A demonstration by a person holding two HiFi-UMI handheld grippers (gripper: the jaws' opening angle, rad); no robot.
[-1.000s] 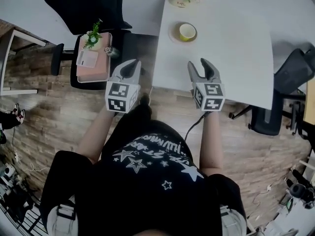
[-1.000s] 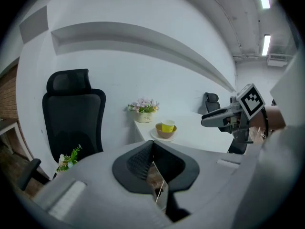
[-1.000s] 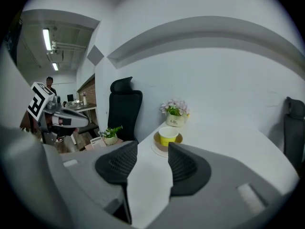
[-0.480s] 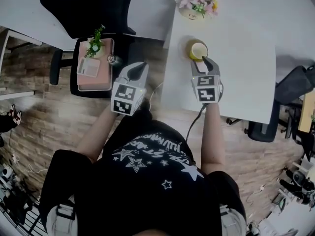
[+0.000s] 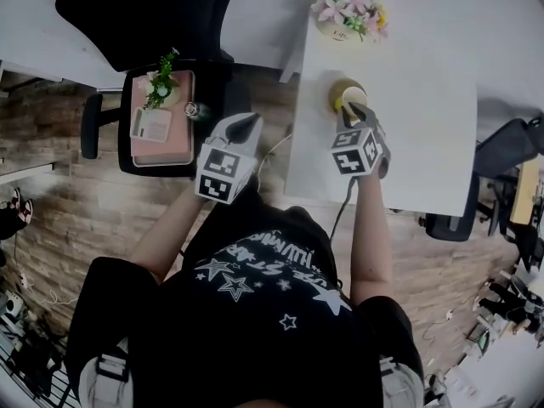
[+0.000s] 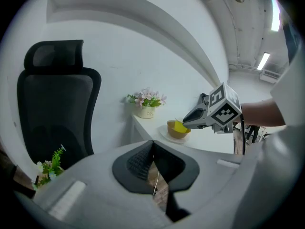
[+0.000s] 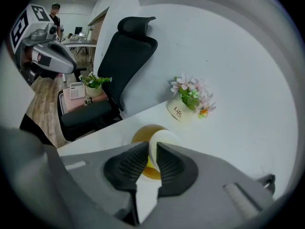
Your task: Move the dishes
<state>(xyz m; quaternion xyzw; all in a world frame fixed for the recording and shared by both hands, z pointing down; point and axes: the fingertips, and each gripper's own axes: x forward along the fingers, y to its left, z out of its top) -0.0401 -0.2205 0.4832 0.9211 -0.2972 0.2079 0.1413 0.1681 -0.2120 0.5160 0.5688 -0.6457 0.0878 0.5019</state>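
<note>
A yellow-lined cup (image 5: 351, 99) sits in a brown bowl (image 5: 337, 93) on the white table (image 5: 425, 117). My right gripper (image 5: 351, 114) reaches over the table's near edge, and its jaws are closed on the cup's near wall. In the right gripper view the cup (image 7: 165, 138) rises just past the right gripper (image 7: 150, 149), over the bowl (image 7: 142, 133). The left gripper view shows the cup (image 6: 179, 126) tipped in the bowl (image 6: 176, 134). My left gripper (image 5: 247, 122) hovers left of the table, shut and holding nothing; its tips (image 6: 152, 146) touch.
A pot of pink flowers (image 5: 347, 15) stands at the table's far end, behind the bowl. Left of the table, a black chair seat carries a pink tray (image 5: 158, 119) with a small plant. A tall black office chair (image 5: 144, 7) is behind it. Another chair (image 5: 510, 147) is at the right.
My right gripper has moved forward across the table to the cup and closed from open onto its wall. My left gripper has stayed shut and drifted slightly forward.
</note>
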